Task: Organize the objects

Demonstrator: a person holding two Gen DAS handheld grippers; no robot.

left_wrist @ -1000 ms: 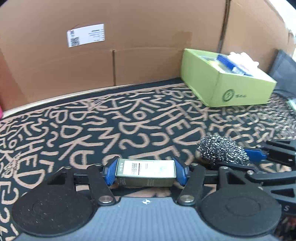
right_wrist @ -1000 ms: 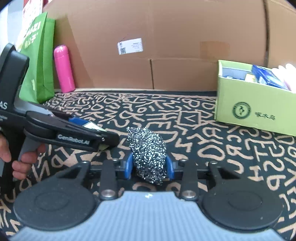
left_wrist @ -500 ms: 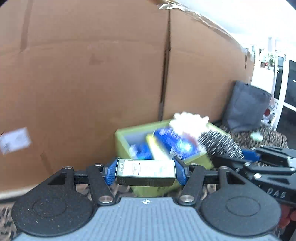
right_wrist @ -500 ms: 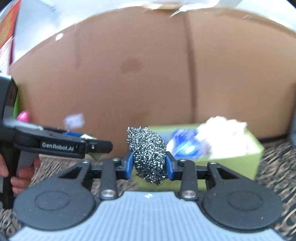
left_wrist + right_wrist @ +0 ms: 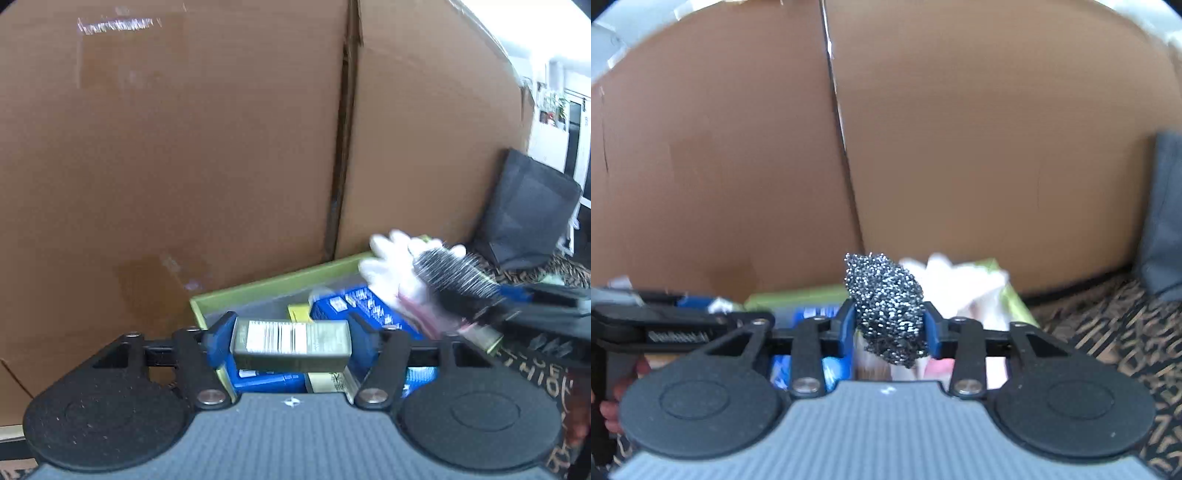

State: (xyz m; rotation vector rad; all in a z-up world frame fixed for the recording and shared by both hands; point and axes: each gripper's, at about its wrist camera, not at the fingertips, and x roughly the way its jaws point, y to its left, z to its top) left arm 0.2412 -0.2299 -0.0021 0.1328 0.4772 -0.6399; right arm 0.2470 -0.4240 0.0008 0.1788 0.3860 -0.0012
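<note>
My left gripper (image 5: 291, 345) is shut on a small olive-grey carton (image 5: 291, 347) with a white barcode label, held above the near left part of the green box (image 5: 266, 288). My right gripper (image 5: 890, 328) is shut on a steel wool scrubber (image 5: 886, 306), held over the same green box (image 5: 798, 293). The scrubber also shows at the right of the left wrist view (image 5: 456, 284). The box holds blue packets (image 5: 365, 306) and a white fluffy thing (image 5: 395, 266). The left gripper shows at the left of the right wrist view (image 5: 683, 325).
A tall cardboard wall (image 5: 221, 147) stands right behind the green box. A dark grey bag (image 5: 528, 210) leans at the right. The patterned black-and-tan cloth (image 5: 1108, 325) covers the table to the right of the box.
Both grippers have lifted off the cloth and moved forward to the green box, each keeping its object. The box now lies directly under both.
</note>
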